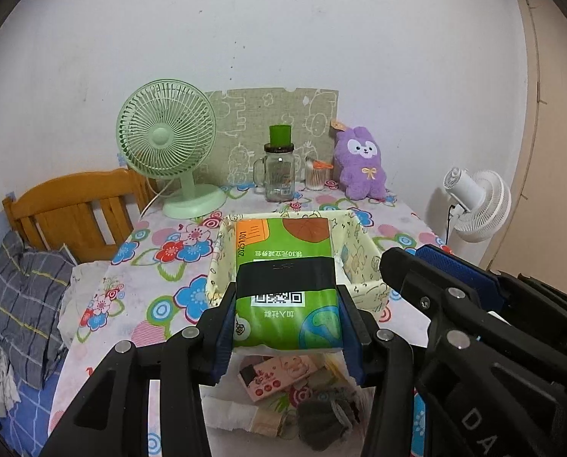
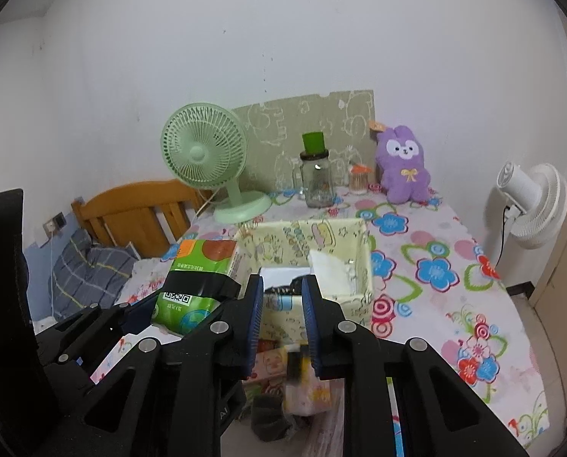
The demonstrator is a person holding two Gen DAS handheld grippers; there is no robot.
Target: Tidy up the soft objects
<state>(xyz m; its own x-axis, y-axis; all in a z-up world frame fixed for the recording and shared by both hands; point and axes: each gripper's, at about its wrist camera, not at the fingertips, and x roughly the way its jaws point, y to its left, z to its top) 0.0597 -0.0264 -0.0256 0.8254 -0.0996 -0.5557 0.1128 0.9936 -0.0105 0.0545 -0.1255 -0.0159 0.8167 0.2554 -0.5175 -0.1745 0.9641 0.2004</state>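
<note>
My left gripper (image 1: 286, 299) is shut on a green tissue pack (image 1: 283, 259) with a black band, held in the air at the near edge of the cream fabric box (image 1: 363, 236). In the right wrist view the same pack (image 2: 195, 285) hangs left of the box (image 2: 361, 266), which holds a white folded piece (image 2: 331, 270) and something black (image 2: 283, 287). My right gripper (image 2: 282, 285) hovers over the box's near side, its blue pads a narrow gap apart with nothing between them. Below lie a pink baby-print pack (image 1: 279, 375) and a grey sock (image 1: 321, 419).
At the back of the flowered tablecloth (image 2: 435, 266) stand a green fan (image 1: 169, 141), a glass jar with a green lid (image 1: 279, 171), a cotton-swab tub (image 1: 315, 177) and a purple plush (image 1: 361, 163). A white fan (image 2: 531, 205) is on the right and a wooden bed (image 1: 74, 209) on the left.
</note>
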